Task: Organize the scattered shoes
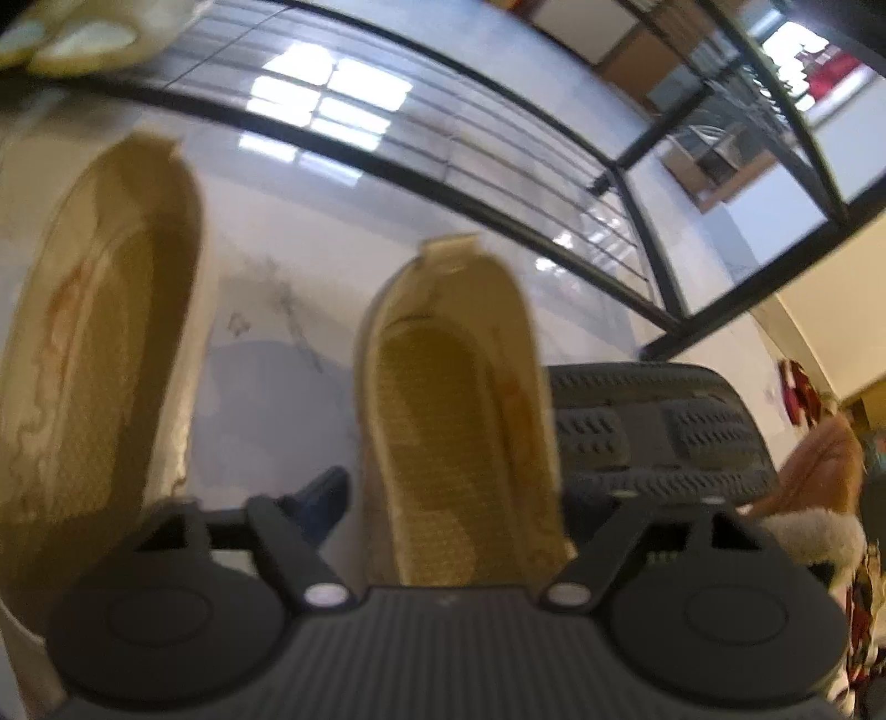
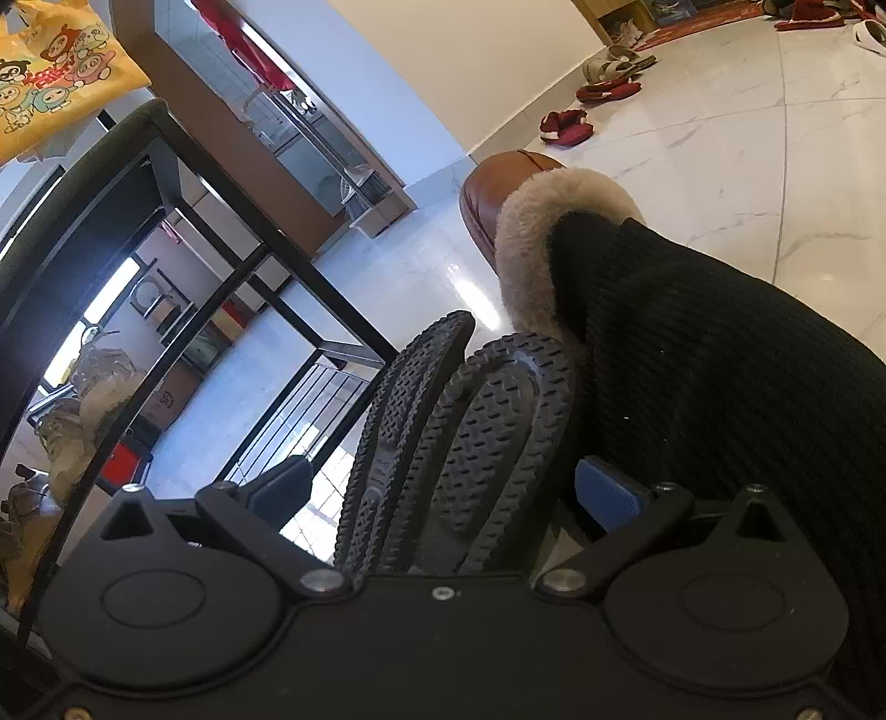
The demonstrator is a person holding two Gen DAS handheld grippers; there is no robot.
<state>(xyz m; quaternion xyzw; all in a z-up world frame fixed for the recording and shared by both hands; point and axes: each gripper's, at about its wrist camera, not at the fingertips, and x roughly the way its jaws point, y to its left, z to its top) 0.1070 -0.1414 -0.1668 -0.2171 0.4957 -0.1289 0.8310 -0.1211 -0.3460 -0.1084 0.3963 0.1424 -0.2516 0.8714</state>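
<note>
A beige slipper [image 1: 454, 415] lies lengthwise between the jaws of my left gripper [image 1: 457, 490], above the pale floor. The one visible finger [image 1: 324, 498] sits against its left side; the other is hidden behind the slipper. The picture is blurred, but the jaws look shut on it. A second beige slipper [image 1: 94, 332] fills the left of the left wrist view. My right gripper [image 2: 446, 476] is shut on a pair of dark slippers [image 2: 476, 421] stacked together, ribbed soles facing the camera. That pair [image 1: 653, 426] also shows to the right of the left gripper.
A black metal shoe rack [image 1: 443, 183] [image 2: 221, 183] stands just beyond both grippers, with pale shoes [image 1: 83, 39] on a shelf. A person's black-trousered leg [image 2: 720, 376] in a brown fur-lined boot [image 2: 554, 221] is close on the right. Red slippers [image 2: 565, 124] lie further off.
</note>
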